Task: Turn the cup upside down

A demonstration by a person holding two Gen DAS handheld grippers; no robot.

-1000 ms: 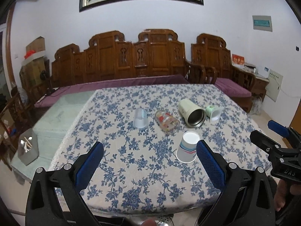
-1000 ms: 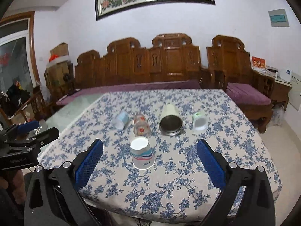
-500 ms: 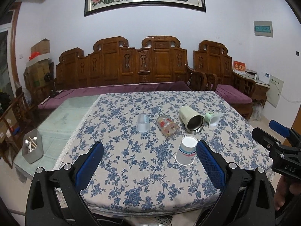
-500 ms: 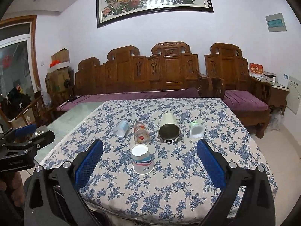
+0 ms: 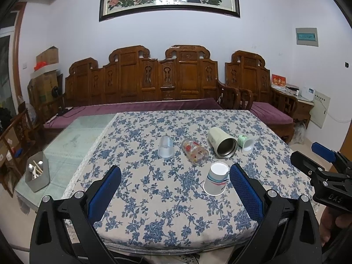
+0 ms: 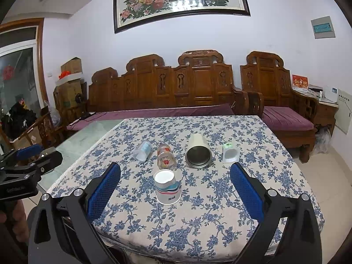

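I hold both tools back from the near edge of the surface [image 6: 220, 226], and neither has anything in it: my right hand-held gripper [image 6: 175, 192] stands wide open with its blue pads far apart, and my left hand-held gripper [image 5: 175, 192] is just as wide and just as empty. The paper cup [image 6: 167, 187], white with coloured bands, is my landmark. It sits mouth-down on the floral cloth, its white base facing up, nearest to me of all the cups. Beyond it four others lie on their sides in a row: a clear plastic cup [image 6: 143, 151] behind it and to the left, a printed glass [image 6: 166, 159] straight behind it, a cream steel-lined tumbler [image 6: 198, 154] behind it and to the right, and a small green cup [image 6: 230, 153] further right again. I judge that the paper cup is already turned over, so the step in hand is choosing and approaching another cup; which of the lying ones is meant I cannot tell. The next move calls for bringing one open tool forward past the paper cup without knocking it, closing across the wall of a lying cup, and rotating my wrist until its mouth meets the cloth. The round ones may roll away if nudged.
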